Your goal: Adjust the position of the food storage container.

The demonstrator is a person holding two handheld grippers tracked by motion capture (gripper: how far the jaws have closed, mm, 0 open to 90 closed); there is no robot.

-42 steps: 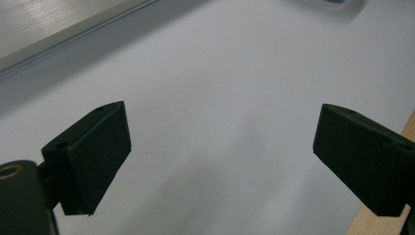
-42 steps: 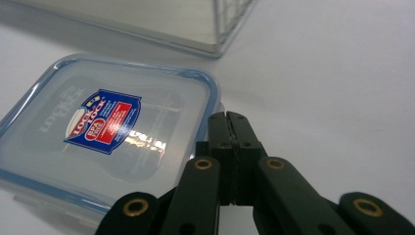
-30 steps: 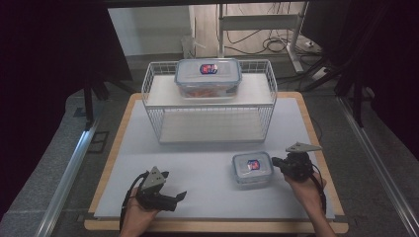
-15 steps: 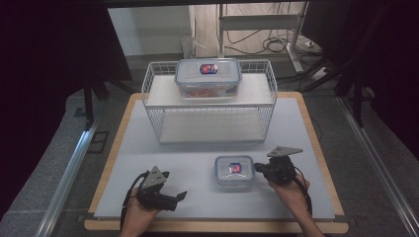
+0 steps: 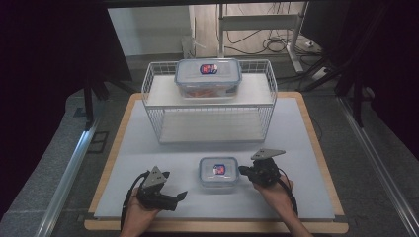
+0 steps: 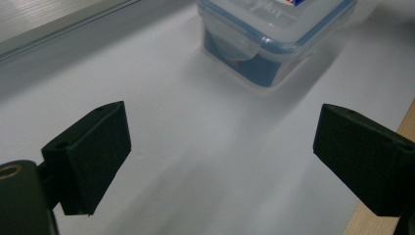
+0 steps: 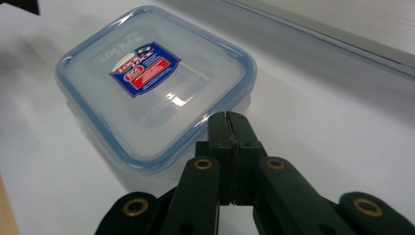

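A small square clear container with a blue-rimmed lid and a red and blue label sits on the white table top, near its front. My right gripper is just right of it, shut, with nothing between its jaws. In the right gripper view the closed tips touch the lid's rim on the small container. My left gripper rests at the front left, open and empty, pointing right toward the small container. Its two black pads stand wide apart in the left gripper view.
A white wire rack stands at the back middle of the table. A larger clear container with orange contents sits on its upper shelf. The table's wooden border runs along the right side.
The right gripper has moved left across the table, and the small container has slid left with it. The left gripper has kept still.
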